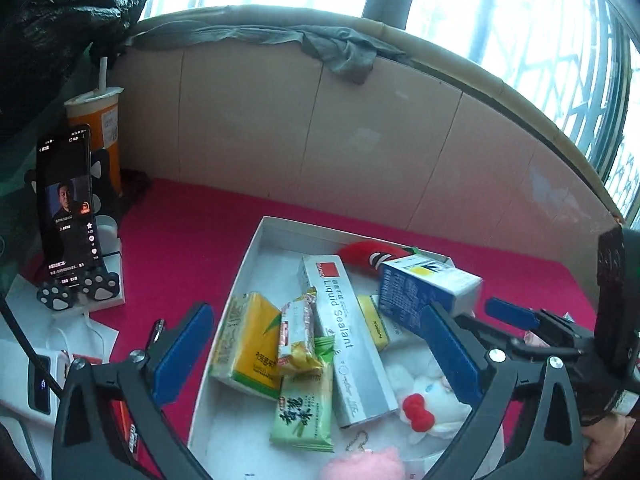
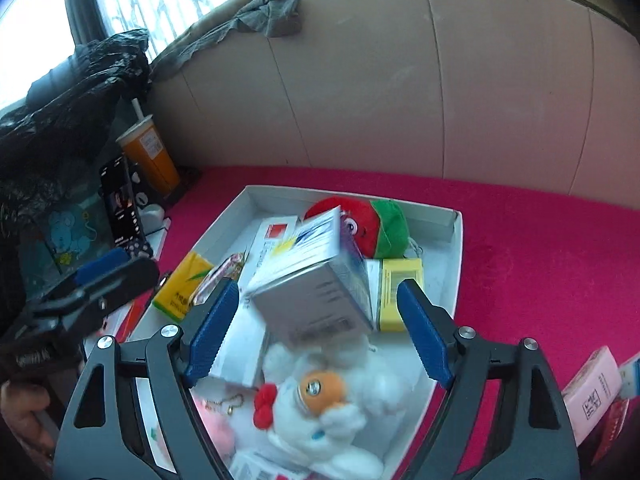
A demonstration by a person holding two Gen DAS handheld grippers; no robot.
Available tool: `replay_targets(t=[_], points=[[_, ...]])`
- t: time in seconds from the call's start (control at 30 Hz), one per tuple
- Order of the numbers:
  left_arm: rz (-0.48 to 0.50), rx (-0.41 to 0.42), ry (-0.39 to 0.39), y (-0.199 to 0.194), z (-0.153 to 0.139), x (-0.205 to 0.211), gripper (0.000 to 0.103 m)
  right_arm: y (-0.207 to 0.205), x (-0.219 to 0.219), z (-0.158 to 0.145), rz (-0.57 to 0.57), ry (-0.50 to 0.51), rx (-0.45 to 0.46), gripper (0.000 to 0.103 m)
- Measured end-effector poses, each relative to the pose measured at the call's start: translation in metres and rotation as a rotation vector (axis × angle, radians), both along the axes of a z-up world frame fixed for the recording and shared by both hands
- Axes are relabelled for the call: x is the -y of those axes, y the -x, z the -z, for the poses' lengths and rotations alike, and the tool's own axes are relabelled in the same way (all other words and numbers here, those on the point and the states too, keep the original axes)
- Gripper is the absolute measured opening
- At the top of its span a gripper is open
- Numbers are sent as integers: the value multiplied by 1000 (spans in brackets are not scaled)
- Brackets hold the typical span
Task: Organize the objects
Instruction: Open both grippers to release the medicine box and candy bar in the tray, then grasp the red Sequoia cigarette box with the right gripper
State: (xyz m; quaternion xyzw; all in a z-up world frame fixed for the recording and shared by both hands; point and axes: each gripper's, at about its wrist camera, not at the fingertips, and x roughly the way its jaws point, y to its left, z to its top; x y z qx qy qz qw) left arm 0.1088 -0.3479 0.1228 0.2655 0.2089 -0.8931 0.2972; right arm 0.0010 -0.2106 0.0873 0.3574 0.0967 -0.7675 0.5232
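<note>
A white tray [image 1: 248, 264] on the red cloth holds a Liquid Sealant box [image 1: 345, 336], a yellow tissue pack [image 1: 252, 344], a green snack pack [image 1: 304, 412], a white plush [image 2: 320, 412] and a red-green plush [image 2: 360, 224]. My left gripper [image 1: 318, 354] hangs open over the tray's near end, with nothing between its pads. My right gripper [image 2: 318, 332] is open too. Between its fingers, a blurred blue-and-white carton [image 2: 316, 280] tilts over the other items, with a gap to each pad. That carton [image 1: 428, 284] shows at the tray's right side in the left wrist view.
A phone on a paw-shaped stand [image 1: 66, 204] and an orange drink cup [image 1: 100, 128] stand at the left. A cardboard wall [image 1: 320, 140] closes the back. A pink box [image 2: 592, 396] lies on the red cloth right of the tray. A hand [image 2: 24, 412] holds the left gripper.
</note>
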Motion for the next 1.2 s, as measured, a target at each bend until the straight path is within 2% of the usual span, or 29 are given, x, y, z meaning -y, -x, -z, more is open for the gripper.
replay_targets(t=[0.2,0.37,0.5,0.6,0.7,0.8,0.9,1.03,1.13,1.17,1.2], points=[[90,0,-1,18,-6,-35,103,9,-82,-15,94,44,-79,82],[251,56,21,51,-5,-82,103,37,-169,-28,220,77,-114,83],[352,109,30,78,2,-119,103,75,-225,-20,275,29,-92,83],[419,143,20,97,10,-143,103,98,-251,-4,230,35,-21,83],[466,192,33,115,17,-164,103,111,-258,16,179,19,26,83],[513,236,21,137,22,-179,103,111,-249,31,88,10,29,83],[547,270,-21,160,28,-186,103,110,-231,41,21,-50,-41,83],[554,305,-5,173,30,-191,103,113,-212,53,-52,-147,-119,83],[552,340,1,181,36,-194,103,115,-214,59,-93,-148,-89,83],[552,349,0,184,39,-195,103,116,-218,58,-108,-130,-55,80],[552,358,-1,186,41,-196,103,116,-224,57,-119,-109,-19,71]])
